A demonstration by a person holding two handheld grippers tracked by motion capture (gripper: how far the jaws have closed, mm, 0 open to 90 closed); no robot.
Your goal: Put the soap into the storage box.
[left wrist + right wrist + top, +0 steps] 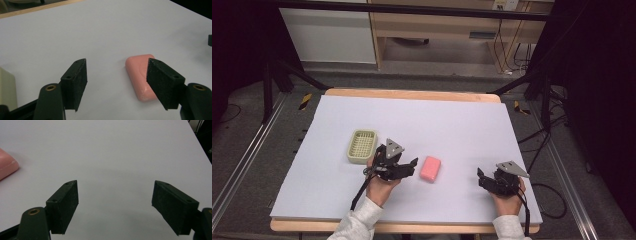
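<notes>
A pale lilac sheet covers the wooden surface (412, 125), which stands in a dim room with metal floor rails on either side and wooden furniture behind. In the high view, a pink bar of soap (430, 169) lies flat near the middle of the front half, and a pale green slotted soap dish (361, 146) sits to its left, well apart from it. The left gripper (412, 164) is held between the two, its jaws spread and pointed toward the soap, probably so it can close on the bar and carry it to the dish close behind. The right gripper (481, 176) hangs low over bare sheet to the right of the soap, jaws apart, apparently just waiting out of the way.

In the left gripper view, the jaws stand wide open with nothing between them. The soap lies just beyond and partly behind the right-hand jaw, so the gripper looks to need a small shift that way before it could straddle the bar. A corner of the dish (6, 87) shows at the lower left edge.

In the right gripper view, the jaws are likewise spread and empty over plain sheet, and one end of the soap (6, 167) shows at the left edge.
</notes>
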